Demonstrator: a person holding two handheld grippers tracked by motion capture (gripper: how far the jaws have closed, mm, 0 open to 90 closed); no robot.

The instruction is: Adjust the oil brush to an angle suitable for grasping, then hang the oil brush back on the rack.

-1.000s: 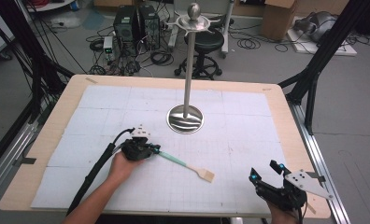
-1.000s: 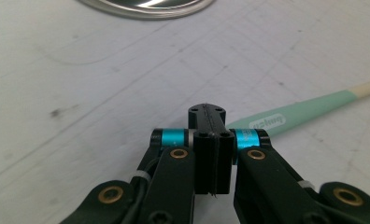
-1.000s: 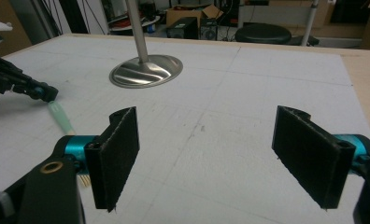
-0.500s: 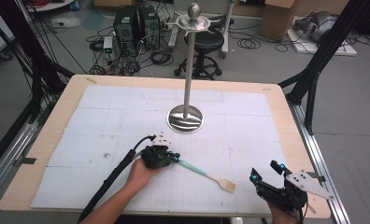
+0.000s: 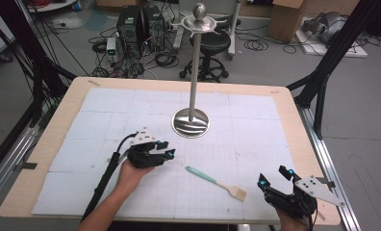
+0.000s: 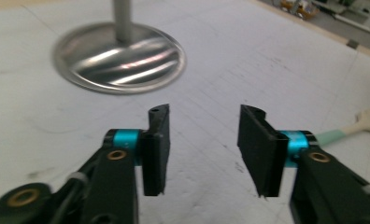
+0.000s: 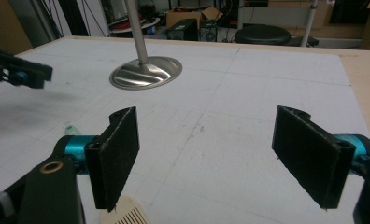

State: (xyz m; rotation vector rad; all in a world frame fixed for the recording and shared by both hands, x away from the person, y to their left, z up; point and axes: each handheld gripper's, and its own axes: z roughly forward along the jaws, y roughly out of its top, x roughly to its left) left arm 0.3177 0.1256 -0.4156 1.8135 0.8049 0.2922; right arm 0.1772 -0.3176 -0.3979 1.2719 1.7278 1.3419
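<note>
While the mint-handled brush with a pale wooden neck and cream bristles (image 5: pixel 216 180) lay flat on the white gridded surface (image 5: pixel 256 130), between my two tools and touching neither, I judged the step in hand to be a pickup by the right hand-held gripper (image 5: pixel 275 177). That one sat near the surface's front right corner with its jaws spread wide and nothing between them, and in the right gripper view the bristle end (image 7: pixel 125 212) showed just below its left pad. The left hand-held gripper (image 5: pixel 162 148) hovered open and empty near the handle tip, beside the polished steel stand with a round base (image 5: pixel 191 122). I reckoned the cleanest grasp meant lowering squarely, straddling the narrow neck rather than the bristles, and closing gently.
</note>
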